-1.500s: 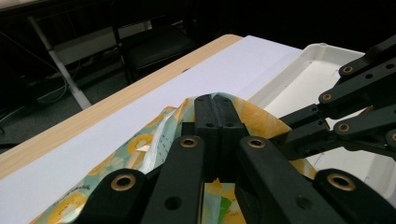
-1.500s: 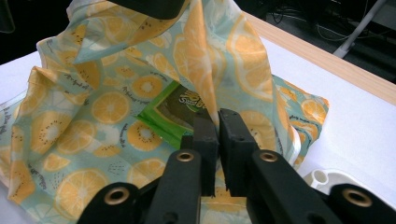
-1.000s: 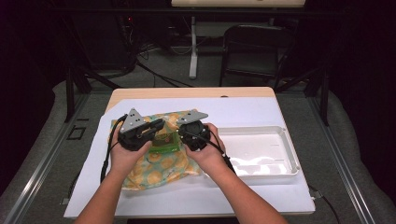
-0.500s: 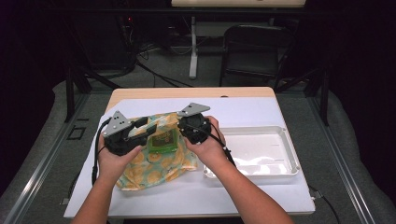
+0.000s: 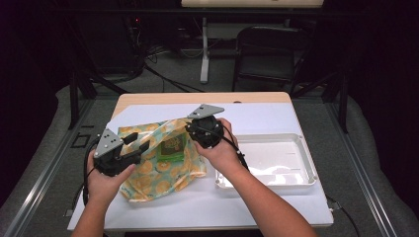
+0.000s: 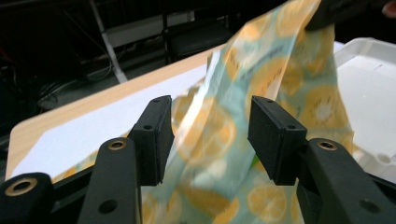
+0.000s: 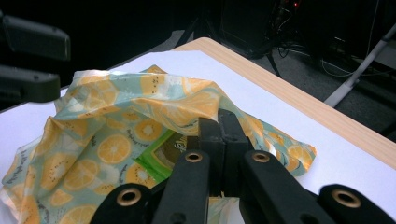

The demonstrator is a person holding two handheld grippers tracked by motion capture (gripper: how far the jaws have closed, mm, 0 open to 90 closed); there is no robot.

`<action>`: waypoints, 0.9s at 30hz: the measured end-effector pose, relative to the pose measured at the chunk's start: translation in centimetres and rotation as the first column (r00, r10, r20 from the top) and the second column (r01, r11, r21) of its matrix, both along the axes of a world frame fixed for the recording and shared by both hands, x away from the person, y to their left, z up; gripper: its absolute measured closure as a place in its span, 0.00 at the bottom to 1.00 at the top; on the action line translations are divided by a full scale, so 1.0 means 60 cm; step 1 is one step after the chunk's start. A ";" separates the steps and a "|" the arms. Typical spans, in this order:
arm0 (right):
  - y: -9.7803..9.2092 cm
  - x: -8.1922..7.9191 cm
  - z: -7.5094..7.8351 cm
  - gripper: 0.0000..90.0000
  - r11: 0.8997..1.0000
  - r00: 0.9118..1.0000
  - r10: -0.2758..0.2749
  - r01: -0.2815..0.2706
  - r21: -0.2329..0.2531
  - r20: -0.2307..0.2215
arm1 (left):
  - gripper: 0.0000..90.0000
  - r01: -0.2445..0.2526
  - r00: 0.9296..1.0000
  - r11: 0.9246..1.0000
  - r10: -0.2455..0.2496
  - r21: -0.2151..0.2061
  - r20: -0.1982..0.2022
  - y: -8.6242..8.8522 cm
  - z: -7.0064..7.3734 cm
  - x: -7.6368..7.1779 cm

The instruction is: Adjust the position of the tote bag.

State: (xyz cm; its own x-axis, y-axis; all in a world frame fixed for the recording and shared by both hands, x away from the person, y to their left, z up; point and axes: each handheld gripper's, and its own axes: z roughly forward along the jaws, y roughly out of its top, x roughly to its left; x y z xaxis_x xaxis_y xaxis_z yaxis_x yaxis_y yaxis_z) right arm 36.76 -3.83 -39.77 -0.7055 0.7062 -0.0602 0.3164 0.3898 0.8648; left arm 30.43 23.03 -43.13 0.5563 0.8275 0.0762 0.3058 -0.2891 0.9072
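Observation:
A thin bag (image 5: 163,163) printed with orange slices lies on the white sheet, and a green packet (image 5: 171,147) shows inside its mouth. My right gripper (image 5: 191,131) is shut on the bag's upper edge and holds it lifted; in the right gripper view the jaws (image 7: 218,122) pinch the fabric above the green packet (image 7: 161,158). My left gripper (image 5: 138,143) sits at the bag's left side. Its jaws stand open (image 6: 210,121), and the raised bag (image 6: 280,65) hangs just beyond and between them, ungripped.
A white tray (image 5: 296,148) stands to the right of the bag, close to my right wrist. The white sheet (image 5: 257,118) covers the wooden table (image 5: 207,98). Dark floor, cables and a chair lie beyond the far edge.
My left gripper has moved left and toward me, away from the right gripper. The bag's mouth has spread wider, and the green packet shows more.

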 end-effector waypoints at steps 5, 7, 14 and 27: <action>-0.002 0.004 0.002 1.00 1.000 1.000 0.006 -0.006 0.004 -0.002 | 0.53 -0.035 0.999 0.999 0.035 0.033 -0.009 -0.001 -0.025 -0.018; -0.001 0.006 0.001 1.00 1.000 1.000 0.008 -0.008 0.008 -0.005 | 0.53 -0.050 0.998 0.998 0.051 0.048 -0.020 -0.001 -0.037 -0.024; 0.001 0.004 0.001 1.00 1.000 1.000 0.016 -0.016 0.008 0.000 | 0.53 -0.093 0.995 0.993 0.096 0.074 -0.038 0.004 -0.071 -0.031; 0.008 -0.002 0.003 1.00 1.000 1.000 0.025 -0.025 0.008 0.010 | 0.56 -0.120 0.991 0.988 0.126 0.102 -0.052 -0.008 -0.103 -0.015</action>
State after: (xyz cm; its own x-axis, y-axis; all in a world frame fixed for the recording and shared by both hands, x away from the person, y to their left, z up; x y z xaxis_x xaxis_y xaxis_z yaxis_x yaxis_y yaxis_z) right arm 36.63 -3.34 -39.58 -0.7221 0.6891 -0.0616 0.2979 0.3900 0.8713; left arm 29.52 22.58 -49.30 0.4568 0.8799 0.1311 0.3962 -0.3331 0.8556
